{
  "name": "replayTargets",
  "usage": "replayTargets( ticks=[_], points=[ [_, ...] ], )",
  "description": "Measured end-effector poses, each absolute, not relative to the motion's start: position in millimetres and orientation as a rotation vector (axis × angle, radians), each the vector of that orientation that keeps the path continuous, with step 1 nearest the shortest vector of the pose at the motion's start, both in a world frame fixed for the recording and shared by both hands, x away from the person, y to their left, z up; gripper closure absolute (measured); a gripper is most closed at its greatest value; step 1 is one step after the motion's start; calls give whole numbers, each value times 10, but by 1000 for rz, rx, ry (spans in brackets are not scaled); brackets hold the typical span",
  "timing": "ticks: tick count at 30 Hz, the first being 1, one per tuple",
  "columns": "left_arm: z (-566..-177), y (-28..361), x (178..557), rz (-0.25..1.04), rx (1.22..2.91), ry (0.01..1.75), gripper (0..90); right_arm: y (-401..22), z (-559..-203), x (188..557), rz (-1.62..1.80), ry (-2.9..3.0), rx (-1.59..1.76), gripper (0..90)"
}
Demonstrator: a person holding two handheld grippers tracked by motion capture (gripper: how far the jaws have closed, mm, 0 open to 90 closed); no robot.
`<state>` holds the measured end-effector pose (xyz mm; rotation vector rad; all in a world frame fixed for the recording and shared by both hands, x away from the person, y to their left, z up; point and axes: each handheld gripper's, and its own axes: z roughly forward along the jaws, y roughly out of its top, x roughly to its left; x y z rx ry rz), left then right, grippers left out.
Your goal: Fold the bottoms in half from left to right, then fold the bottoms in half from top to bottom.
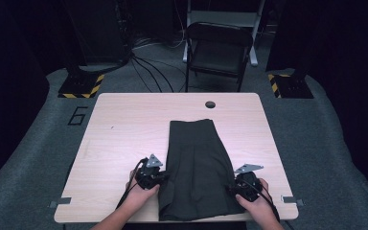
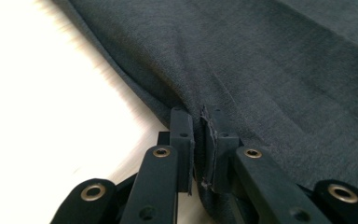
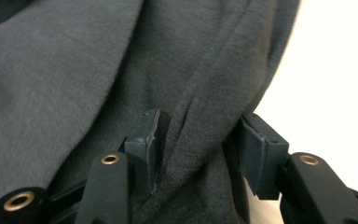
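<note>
Dark grey shorts (image 1: pixel 199 167) lie flat on the tabletop (image 1: pixel 124 129), waistband away from the person, hems at the near edge. Left gripper (image 2: pixel 199 149) sits at the shorts' left hem edge, jaws pressed together, pinching a fold of the fabric. Right gripper (image 3: pixel 200 154) sits at the shorts' right edge, jaws spread, fabric bunched between them but not clamped.

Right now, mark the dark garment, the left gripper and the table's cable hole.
dark garment (image 1: pixel 199 167), high view, on the middle of the cloth.
left gripper (image 2: pixel 199 149), left gripper view, between its fingertips, pinched on the garment's edge.
cable hole (image 1: pixel 210 104), high view, on the hole's centre at the far edge.
</note>
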<state>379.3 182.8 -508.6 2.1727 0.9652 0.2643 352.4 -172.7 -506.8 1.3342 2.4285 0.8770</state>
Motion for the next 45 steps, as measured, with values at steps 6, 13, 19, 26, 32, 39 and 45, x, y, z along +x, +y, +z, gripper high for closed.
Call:
replayTargets(
  ticks=[6, 13, 19, 26, 32, 39, 45],
  points=[
    [-5065, 2114, 3745, 297, 2151, 1061, 840, -1387, -5047, 3586, 875, 2592, 1139, 506],
    [-5049, 2464, 3706, 270, 2120, 1169, 839, -1071, -5039, 3627, 867, 2696, 976, 497],
    [-5044, 2497, 3726, 257, 2154, 1150, 837, -1013, -5038, 3590, 861, 2692, 965, 499],
    [-5031, 2485, 3783, 204, 2170, 1157, 816, -1064, -5057, 3550, 888, 2666, 985, 479],
    [-5032, 2522, 3822, 144, 2151, 1177, 772, -1105, -5055, 3557, 902, 2680, 990, 461],
    [-4959, 2544, 3839, 209, 2071, 1179, 489, -1245, -4923, 3557, 1037, 2529, 1019, 420],
    [-4955, 2544, 3849, 255, 2051, 1180, 412, -1287, -4914, 3562, 1026, 2499, 1030, 380]
  ],
)
